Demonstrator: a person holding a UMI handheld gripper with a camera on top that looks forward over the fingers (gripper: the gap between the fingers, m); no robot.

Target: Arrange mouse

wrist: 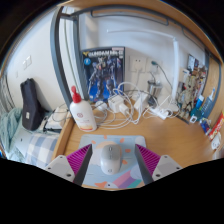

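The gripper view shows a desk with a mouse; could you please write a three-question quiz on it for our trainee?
1. True or false: the white computer mouse sits between the gripper jaws.
2. What stands behind the mouse, to its left: A) the white plastic bottle with a red cap, B) a green mug, C) a stapler?
3. Fill in: the blue-and-white robot picture box leans against the ____.

Key: 1 true; 2 A; 3 wall.
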